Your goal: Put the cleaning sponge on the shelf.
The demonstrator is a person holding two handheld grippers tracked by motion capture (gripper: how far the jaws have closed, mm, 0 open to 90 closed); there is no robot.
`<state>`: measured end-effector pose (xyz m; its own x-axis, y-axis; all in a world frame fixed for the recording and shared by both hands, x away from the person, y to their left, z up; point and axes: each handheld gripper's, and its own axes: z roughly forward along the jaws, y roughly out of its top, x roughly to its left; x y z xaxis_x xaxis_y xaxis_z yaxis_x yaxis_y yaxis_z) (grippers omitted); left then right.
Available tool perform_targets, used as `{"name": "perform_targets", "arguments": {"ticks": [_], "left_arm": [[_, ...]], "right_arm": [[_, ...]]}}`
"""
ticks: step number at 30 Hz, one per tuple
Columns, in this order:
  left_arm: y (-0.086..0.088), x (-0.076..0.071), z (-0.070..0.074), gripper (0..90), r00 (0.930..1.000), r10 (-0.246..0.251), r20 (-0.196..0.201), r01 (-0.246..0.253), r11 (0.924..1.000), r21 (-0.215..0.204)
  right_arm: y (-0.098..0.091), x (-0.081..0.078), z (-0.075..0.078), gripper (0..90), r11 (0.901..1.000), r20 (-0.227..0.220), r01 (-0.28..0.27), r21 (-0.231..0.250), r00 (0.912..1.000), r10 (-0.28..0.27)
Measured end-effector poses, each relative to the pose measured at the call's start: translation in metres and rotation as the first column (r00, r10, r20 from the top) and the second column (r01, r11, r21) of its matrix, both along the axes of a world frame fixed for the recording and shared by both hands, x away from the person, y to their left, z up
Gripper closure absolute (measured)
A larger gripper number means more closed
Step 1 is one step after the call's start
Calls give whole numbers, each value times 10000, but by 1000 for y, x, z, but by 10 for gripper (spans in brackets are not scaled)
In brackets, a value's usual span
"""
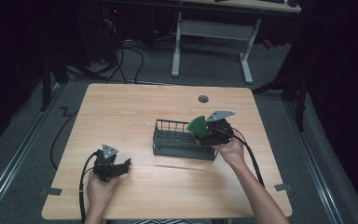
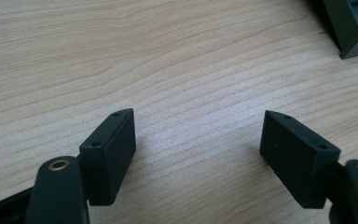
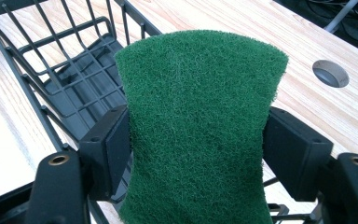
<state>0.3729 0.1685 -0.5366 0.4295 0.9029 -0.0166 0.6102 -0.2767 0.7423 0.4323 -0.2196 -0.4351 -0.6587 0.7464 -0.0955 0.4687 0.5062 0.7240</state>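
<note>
A green scouring pad (image 3: 200, 126) is pinched btwn the jaws of the right tongs (image 3: 196, 140), its sides squeezed in at the pads; it is held above the right end of a dark wire basket (image 1: 177, 140) on the wooden counter (image 1: 121, 112). The left tongs (image 2: 198, 144) are spread wide w/ nothing btwn them, low over bare counter, well apart from the basket.
</note>
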Motion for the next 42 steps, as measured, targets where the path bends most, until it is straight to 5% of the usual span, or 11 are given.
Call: {"name": "perform_targets", "arguments": {"ticks": [14,24,39,42], "left_arm": [[0,0,0,272,10000,-5,-1,5,10000,4],[0,0,0,272,10000,-8,-2,8,10000,0],[0,0,0,272,10000,-10,-5,10,10000,-11],[0,0,0,273,10000,-9,-3,9,10000,-6]], "right_arm": [[3,-4,-2,291,9988,-452,-476,-119,9979,470],[-2,-2,-3,223,9985,-765,-310,441,9965,343],[-27,-20,10,318,9910,38,313,1300,9995,-320],[-38,-27,15,346,9825,262,499,1794,9981,-555]]}}
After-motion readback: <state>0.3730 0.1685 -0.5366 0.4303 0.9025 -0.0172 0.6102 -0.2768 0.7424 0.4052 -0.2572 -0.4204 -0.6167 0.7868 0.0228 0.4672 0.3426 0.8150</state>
